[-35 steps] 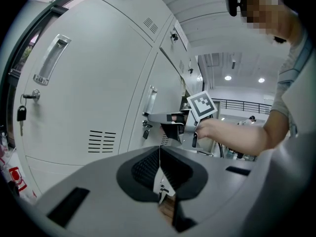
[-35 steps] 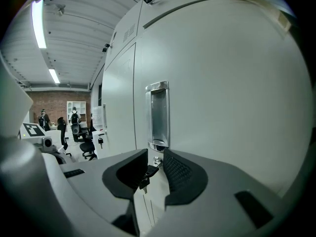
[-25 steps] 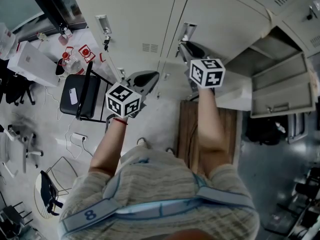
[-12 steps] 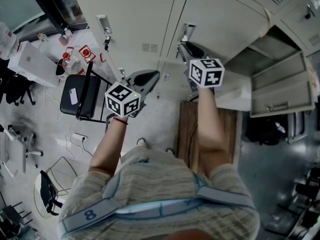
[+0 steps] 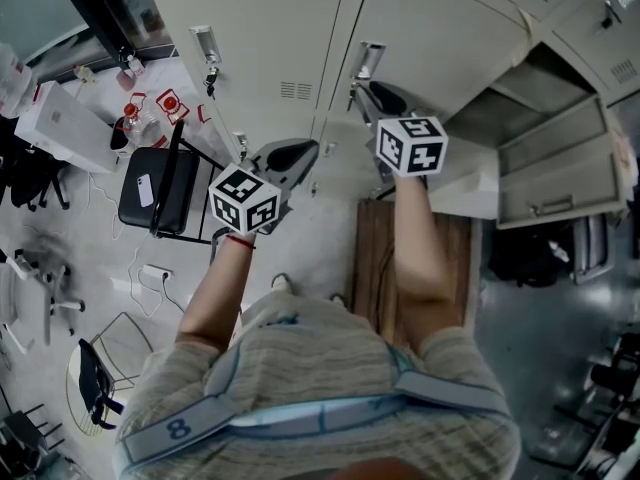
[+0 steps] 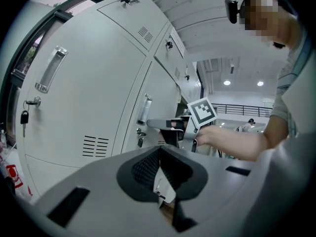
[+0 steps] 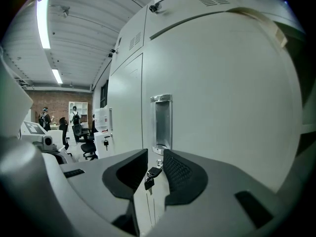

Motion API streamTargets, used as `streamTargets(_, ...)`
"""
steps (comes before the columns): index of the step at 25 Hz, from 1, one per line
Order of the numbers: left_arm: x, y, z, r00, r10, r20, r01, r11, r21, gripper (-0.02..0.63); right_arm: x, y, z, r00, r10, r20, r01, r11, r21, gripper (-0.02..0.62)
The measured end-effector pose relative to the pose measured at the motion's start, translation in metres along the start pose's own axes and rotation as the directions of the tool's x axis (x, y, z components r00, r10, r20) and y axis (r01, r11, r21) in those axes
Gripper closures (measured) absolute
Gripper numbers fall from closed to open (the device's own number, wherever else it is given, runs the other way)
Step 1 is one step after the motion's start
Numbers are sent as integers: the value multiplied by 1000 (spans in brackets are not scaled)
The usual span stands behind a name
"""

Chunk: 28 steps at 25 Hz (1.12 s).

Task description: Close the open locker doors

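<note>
Grey locker door (image 7: 217, 83) faces the right hand-held gripper (image 7: 155, 154), jaws slightly parted; the left hand-held gripper (image 6: 160, 149) is clenched empty.

Matt painted metal locker doors (image 5: 250, 28) carry glossy steel handles (image 7: 161, 120); the board (image 5: 372, 258) underfoot is grained wood.

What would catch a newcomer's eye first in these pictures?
The open locker door stands wide at the head view's right. Next come the black-and-white marker cubes at centre. The right tool is held close before a door's recessed handle, with a key hanging just below it.
</note>
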State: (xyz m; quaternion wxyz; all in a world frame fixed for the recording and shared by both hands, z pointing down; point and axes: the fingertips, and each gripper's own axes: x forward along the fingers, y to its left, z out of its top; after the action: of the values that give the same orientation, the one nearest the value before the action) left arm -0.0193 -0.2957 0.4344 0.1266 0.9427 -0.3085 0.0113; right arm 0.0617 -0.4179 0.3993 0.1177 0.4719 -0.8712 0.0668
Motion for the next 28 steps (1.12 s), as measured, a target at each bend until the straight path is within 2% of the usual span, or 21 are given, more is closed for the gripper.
streamTargets(9,6,-28,0,1000,-14,22,14,1000,14,603,-46,8,7,998,16,58,-16,1000,-12,500)
streamTargets(28,43,-107,-9,999,-43,26,42,999,33,603,-160,19,-46,987,106,122,-110,994,27,502)
